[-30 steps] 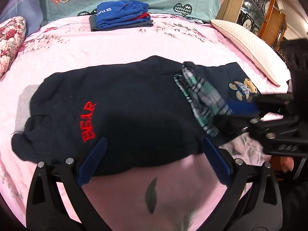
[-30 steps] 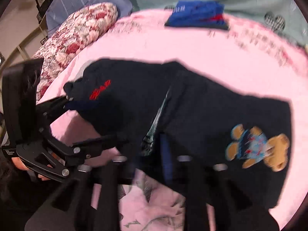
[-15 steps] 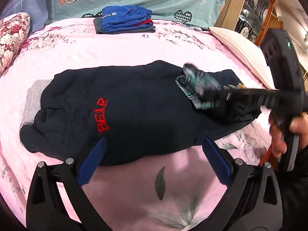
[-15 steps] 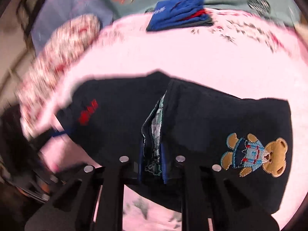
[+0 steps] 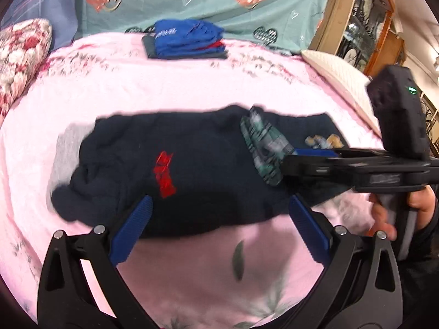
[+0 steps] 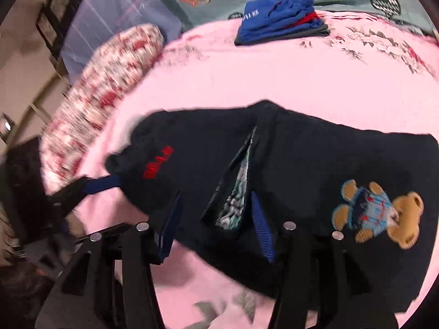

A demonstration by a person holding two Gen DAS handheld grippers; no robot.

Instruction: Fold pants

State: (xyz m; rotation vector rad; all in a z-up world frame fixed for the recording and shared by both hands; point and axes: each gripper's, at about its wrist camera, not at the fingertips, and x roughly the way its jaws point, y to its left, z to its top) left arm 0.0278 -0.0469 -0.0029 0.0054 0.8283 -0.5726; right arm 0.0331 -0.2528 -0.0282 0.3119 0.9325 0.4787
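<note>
Both claws, the left gripper [image 5: 219,227] and right gripper [image 6: 216,224], gape empty over the soft, limp navy pants [image 5: 192,170], best pinched at the plaid-lined waistband [image 6: 236,205].

Our left gripper [image 5: 219,219] hangs low with its jaws spread wide, blue pads [image 5: 131,227] angled outward, nothing between them. Across on the right side we see our right gripper [image 5: 307,159] reaching in level, seen edge-on, its black body upright above it and our right hand [image 5: 389,213] wrapped round the handle. From the right wrist view, our right gripper [image 6: 216,219] shows its fingers parted. The left gripper [image 6: 101,186] pokes in at the left edge there, blurred.
</note>
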